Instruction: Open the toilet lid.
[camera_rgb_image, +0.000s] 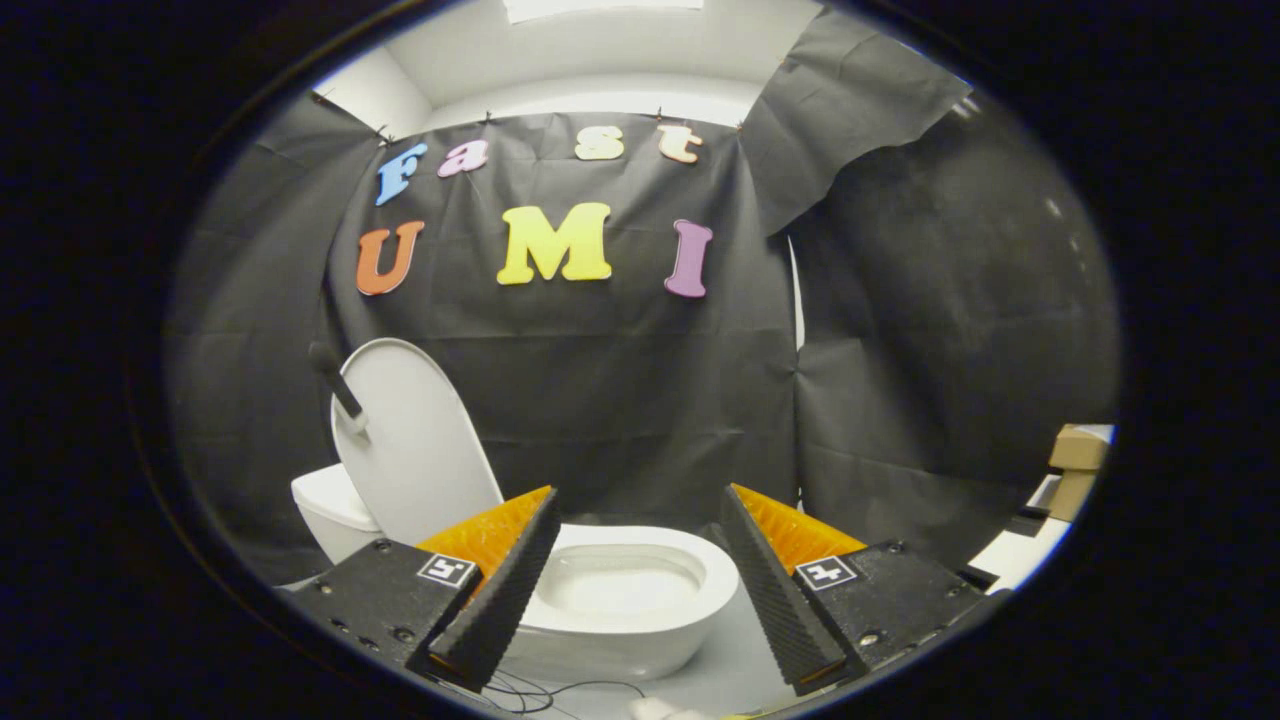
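Gripper (640, 520) fingers spread wide, holding nothing. Lid (415, 445) stands upright vs tank (325, 510), bowl (620, 590) exposed. Risk: lid prob. tips forward, slams if nudged.

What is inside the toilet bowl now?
The lid stands up, so the bowl is open: a bare white inside shows between the open tool fingers. Its near inner wall is hidden behind the rim, and I cannot tell if there is water.
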